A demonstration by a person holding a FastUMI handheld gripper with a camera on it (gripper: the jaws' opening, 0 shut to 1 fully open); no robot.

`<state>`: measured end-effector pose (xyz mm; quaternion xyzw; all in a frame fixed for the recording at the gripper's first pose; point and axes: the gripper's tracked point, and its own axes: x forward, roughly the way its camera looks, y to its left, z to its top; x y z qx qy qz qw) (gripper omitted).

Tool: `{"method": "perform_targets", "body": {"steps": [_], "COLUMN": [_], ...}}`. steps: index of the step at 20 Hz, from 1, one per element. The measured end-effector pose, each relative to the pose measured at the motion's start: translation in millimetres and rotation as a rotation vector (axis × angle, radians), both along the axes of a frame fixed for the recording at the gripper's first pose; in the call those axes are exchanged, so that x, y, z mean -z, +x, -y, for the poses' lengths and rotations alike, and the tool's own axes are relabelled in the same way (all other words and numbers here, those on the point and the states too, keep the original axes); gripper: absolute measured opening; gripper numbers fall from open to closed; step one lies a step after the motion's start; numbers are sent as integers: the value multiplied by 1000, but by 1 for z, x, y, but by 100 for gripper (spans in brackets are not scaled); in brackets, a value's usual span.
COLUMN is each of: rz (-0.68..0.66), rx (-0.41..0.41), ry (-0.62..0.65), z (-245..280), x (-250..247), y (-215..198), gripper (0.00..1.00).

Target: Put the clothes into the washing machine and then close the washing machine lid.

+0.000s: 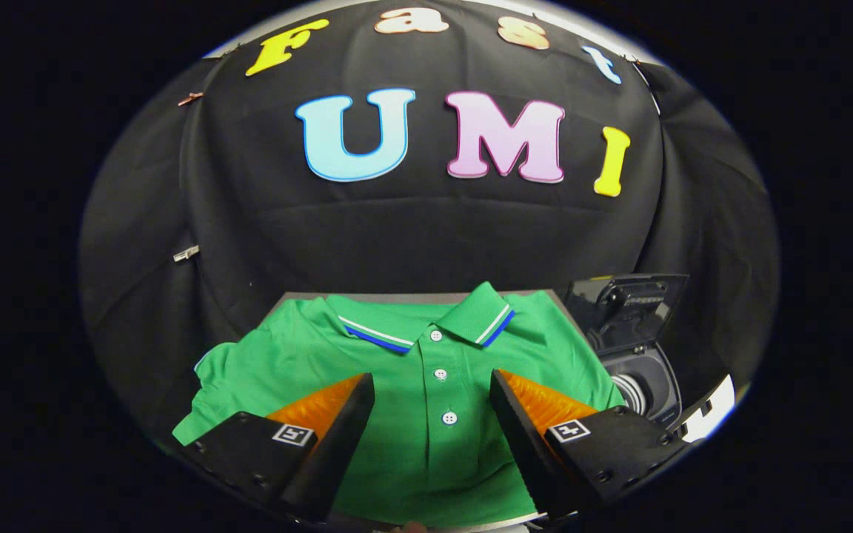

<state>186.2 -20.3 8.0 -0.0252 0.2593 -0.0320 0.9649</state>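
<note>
A green polo shirt (426, 385) is seen spread flat on a grey tabletop (300, 297), its collar trimmed with white and blue stripes and turned toward the black cloth wall (426, 229), its left sleeve draped over the tabletop's edge. The gripper (432, 389) is held above the shirt with its two fingers (341, 418) spread wide, nothing being gripped; the buttoned placket is framed between them. To the right of the shirt, just beside its shoulder, a small washing machine (649, 385) is found with its dark lid (630, 307) raised upright and the drum opening exposed beneath it.
</note>
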Motion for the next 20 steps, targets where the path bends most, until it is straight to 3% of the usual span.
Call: {"method": "perform_targets", "body": {"steps": [6, 11, 14, 20], "rz": [-182, -353, -409, -393], "rx": [11, 68, 110, 146], "ry": [18, -23, -20, -20], "z": [3, 9, 12, 31], "x": [21, 26, 25, 24], "y": [4, 3, 4, 6], "gripper": [98, 97, 93, 27]}}
